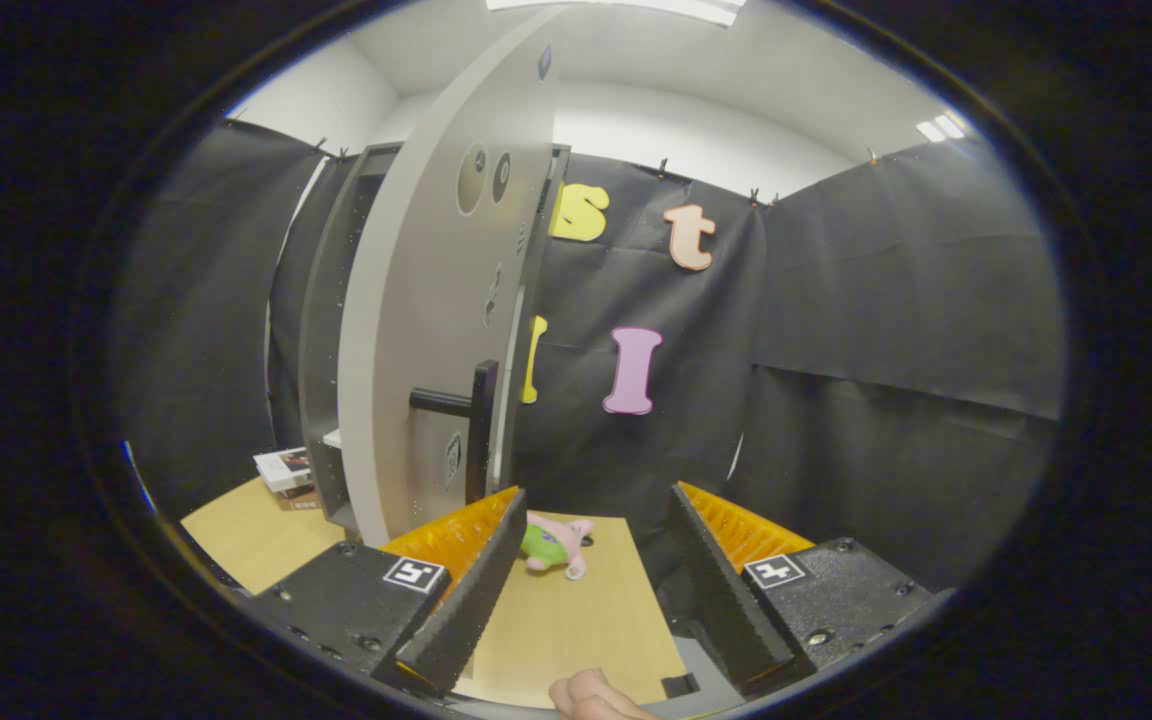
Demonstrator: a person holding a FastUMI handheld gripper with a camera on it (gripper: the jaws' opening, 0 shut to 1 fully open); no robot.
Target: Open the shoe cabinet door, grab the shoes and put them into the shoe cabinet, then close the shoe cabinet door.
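My claw (596,515) is spread wide, its two fingers well apart and pinching nothing; between them I see only bare tabletop. The left finger's (466,580) tip sits just beside the lower edge of the shoe cabinet door (426,330), close to it, though I cannot tell whether it touches.

The door stands ajar, swung out toward me from the grey shoe cabinet (331,330), which stands upright at the far left edge of the wooden table (576,630). A dark bar handle (461,415) juts from the door's face low down, just above my left fingertip. The cabinet's inside is mostly hidden behind the door, so I cannot tell what sits on its shelves.

Just ahead of my left finger, near the table's far edge, a small pink and green plush toy (556,545) lies on its side, partly hidden by that fingertip. Past the cabinet's left side, toward the table's far left corner, a short stack of books (286,475) rests flat on the wood. At the table's near edge, a fingertip of the person's hand (591,697) shows between my fingers, below them. I see no shoes from here
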